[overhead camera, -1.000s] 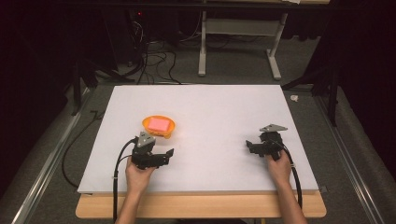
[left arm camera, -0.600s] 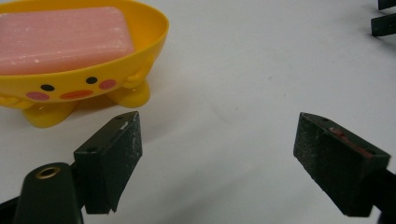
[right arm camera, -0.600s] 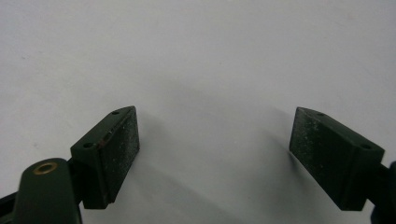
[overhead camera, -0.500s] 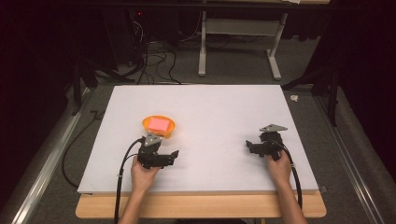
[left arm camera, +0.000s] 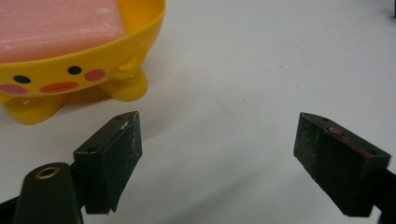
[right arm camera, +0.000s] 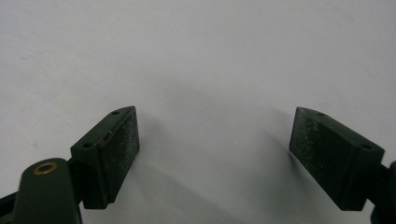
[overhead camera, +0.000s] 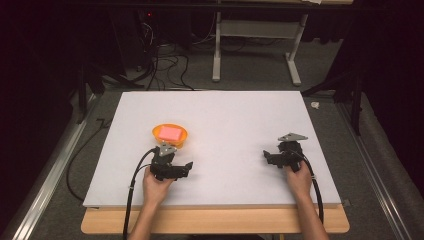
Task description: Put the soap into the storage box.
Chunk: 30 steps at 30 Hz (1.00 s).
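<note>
A yellow duck-faced bowl [overhead camera: 170, 134] on little feet holds a pink block [overhead camera: 169, 132] and stands left of the middle of the white table. My left gripper [overhead camera: 182, 167] rests on the table just in front of the bowl and is open, with nothing between its jaws. In the left gripper view the bowl [left arm camera: 84, 70] with the pink block [left arm camera: 56, 23] lies beyond the left jaw, apart from the open left gripper [left arm camera: 219, 158]. My right gripper [overhead camera: 269, 157] sits near the right front of the table, open. Bare tabletop lies between the right gripper [right arm camera: 215, 154] jaws.
The white tabletop [overhead camera: 225, 115] rests on a wooden board [overhead camera: 220, 222] whose front edge lies close behind both hands. Cables [overhead camera: 165, 65] and a table frame [overhead camera: 250, 50] stand on the dark floor beyond the far edge. A metal rail [overhead camera: 55, 165] runs along the left.
My left gripper has shifted a little to the right, in front of the bowl. The right gripper, bowl and block have stayed put.
</note>
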{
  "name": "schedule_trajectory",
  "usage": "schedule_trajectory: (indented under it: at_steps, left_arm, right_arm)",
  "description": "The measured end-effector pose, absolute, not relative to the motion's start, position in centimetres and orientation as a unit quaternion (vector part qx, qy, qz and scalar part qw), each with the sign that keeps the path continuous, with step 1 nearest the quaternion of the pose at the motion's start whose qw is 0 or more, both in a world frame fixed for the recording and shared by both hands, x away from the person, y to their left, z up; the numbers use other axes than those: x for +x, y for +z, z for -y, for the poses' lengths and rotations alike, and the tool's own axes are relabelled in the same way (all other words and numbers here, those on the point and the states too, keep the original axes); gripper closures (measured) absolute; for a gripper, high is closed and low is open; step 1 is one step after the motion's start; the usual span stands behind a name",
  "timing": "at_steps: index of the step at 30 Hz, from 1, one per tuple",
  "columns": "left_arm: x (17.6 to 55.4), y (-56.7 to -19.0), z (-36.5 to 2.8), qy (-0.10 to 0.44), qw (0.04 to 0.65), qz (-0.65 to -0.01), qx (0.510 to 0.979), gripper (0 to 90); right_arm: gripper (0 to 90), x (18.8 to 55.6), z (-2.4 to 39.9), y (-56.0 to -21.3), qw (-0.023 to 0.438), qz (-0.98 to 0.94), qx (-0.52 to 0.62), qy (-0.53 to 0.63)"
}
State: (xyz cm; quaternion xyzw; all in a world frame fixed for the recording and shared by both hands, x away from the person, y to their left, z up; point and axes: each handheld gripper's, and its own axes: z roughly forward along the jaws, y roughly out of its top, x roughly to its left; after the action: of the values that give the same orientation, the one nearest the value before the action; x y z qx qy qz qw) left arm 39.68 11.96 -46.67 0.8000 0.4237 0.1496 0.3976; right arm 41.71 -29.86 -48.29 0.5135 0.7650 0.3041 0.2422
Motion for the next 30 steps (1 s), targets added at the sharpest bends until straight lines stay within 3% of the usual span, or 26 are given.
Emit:
schedule_trajectory:
  at_steps: [30]
  left_arm:
    - [40.4,-48.6,-9.8,0.172,0.365,-0.418,0.814,15.8]
  right_arm:
    - [16.7,41.7,29.8,-48.3,0.242,-0.765,0.514,0.304]
